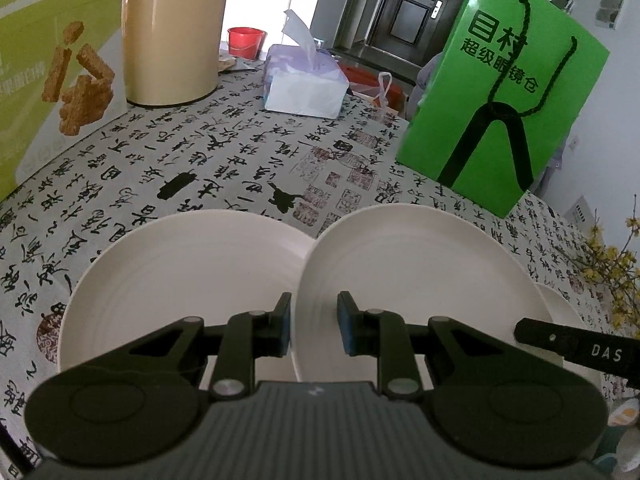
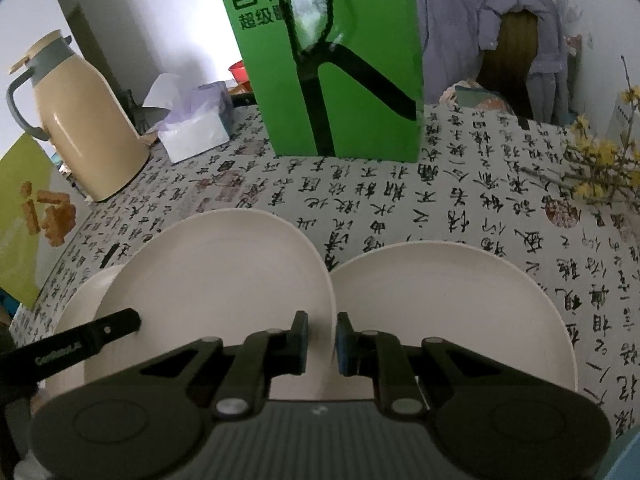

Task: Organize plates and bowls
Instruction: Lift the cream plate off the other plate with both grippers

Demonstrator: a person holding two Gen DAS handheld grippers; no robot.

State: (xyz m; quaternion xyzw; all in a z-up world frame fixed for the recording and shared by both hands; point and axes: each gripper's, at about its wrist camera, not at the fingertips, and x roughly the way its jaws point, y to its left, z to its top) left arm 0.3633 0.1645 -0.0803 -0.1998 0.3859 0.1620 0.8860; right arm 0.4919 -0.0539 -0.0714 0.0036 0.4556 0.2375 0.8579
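Observation:
Three cream plates lie in a row on the calligraphy tablecloth (image 1: 240, 168). The middle plate (image 1: 420, 276) sits higher and overlaps the left plate (image 1: 180, 280) and the right plate (image 1: 568, 312). My left gripper (image 1: 315, 300) is shut on the middle plate's left rim, with one blue pad on either side of it. In the right wrist view my right gripper (image 2: 322, 320) is shut on the same middle plate (image 2: 216, 288) at its right rim, beside the right plate (image 2: 452, 312). A strip of the left plate (image 2: 80, 300) shows behind the left gripper's finger (image 2: 100, 332).
A green paper bag (image 1: 500, 112) stands just beyond the plates. Farther back are a beige thermos jug (image 1: 172, 32), a tissue box (image 1: 304, 84) and a snack box (image 1: 52, 92). Yellow flower twigs (image 2: 592, 176) lie at the right. A jacket-draped chair (image 2: 492, 32) stands behind the table.

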